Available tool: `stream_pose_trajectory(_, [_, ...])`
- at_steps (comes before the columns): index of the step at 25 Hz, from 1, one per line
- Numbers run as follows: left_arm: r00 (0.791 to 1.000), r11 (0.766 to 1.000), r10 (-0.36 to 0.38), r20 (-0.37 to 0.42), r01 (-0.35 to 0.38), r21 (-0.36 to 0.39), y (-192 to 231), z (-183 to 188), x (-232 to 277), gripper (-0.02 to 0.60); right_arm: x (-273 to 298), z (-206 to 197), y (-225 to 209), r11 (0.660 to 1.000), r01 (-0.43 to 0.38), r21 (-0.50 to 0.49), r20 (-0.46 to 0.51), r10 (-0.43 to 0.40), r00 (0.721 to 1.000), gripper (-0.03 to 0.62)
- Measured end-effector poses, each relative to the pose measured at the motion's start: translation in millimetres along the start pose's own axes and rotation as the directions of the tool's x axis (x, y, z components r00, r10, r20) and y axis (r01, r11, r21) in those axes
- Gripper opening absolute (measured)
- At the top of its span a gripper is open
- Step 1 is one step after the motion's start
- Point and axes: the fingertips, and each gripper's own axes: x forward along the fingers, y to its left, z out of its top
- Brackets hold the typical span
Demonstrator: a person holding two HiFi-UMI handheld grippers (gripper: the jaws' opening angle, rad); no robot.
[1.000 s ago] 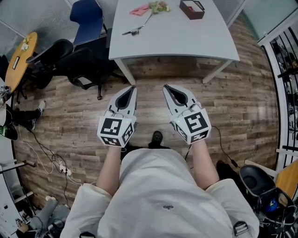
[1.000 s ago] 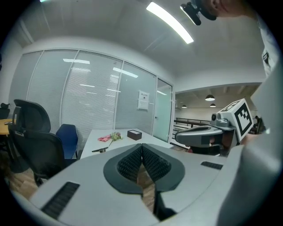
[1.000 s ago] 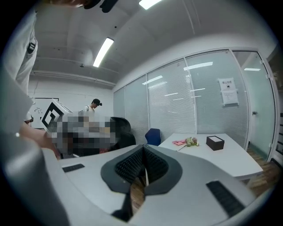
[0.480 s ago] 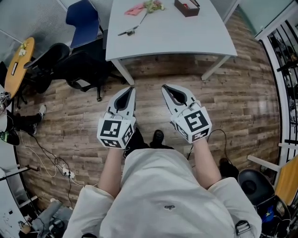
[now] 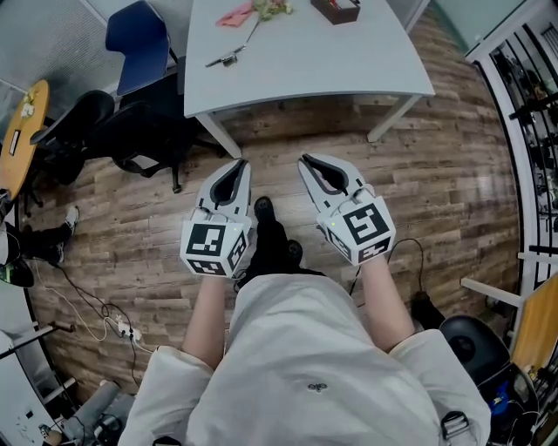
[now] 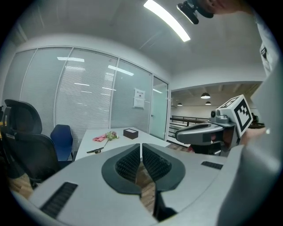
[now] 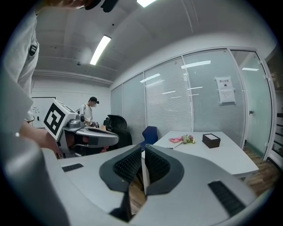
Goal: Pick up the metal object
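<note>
**Metal object on the table, both grippers empty**

Metal object (image 5: 222, 59) lies flat near the left front corner of the white table (image 5: 331, 61), untouched. A flower (image 5: 266, 10) lies at its 1 o'clock and a dark box (image 5: 336, 9) at its 2 o'clock. A blue chair (image 5: 135, 43) stands at its 9 o'clock, beside the table. Both grippers hang over the wood floor (image 5: 453, 174), well apart from the object, which sits at their 11 o'clock. The left gripper (image 5: 240, 162) has its jaws together with nothing held. The right gripper (image 5: 303, 159), at the left one's 3 o'clock, has just been opening its jaws. They stand a narrow slit apart, with nothing between them.
</note>
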Motion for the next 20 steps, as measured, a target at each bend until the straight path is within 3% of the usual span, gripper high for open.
stream_pose_trajectory(6, [1.0, 1.0, -0.021, 0.008, 0.021, 0.013, 6, 5, 16, 0.036, 12, 3, -17, 1.0, 0.017, 0.007, -0.007, -0.017, 1.0, 0.082])
stream_pose_trajectory(8, [1.0, 1.0, -0.02, 0.003, 0.02, 0.015, 11, 5, 20, 0.112, 17, 4, -20, 1.0, 0.017, 0.008, -0.01, -0.017, 1.0, 0.106])
stream_pose_trajectory(20, [1.0, 1.0, 0.0, -0.007, 0.0, 0.006, 68, 15, 58, 0.137, 81, 16, -47, 1.0, 0.012, 0.029, -0.031, -0.011, 0.999, 0.145])
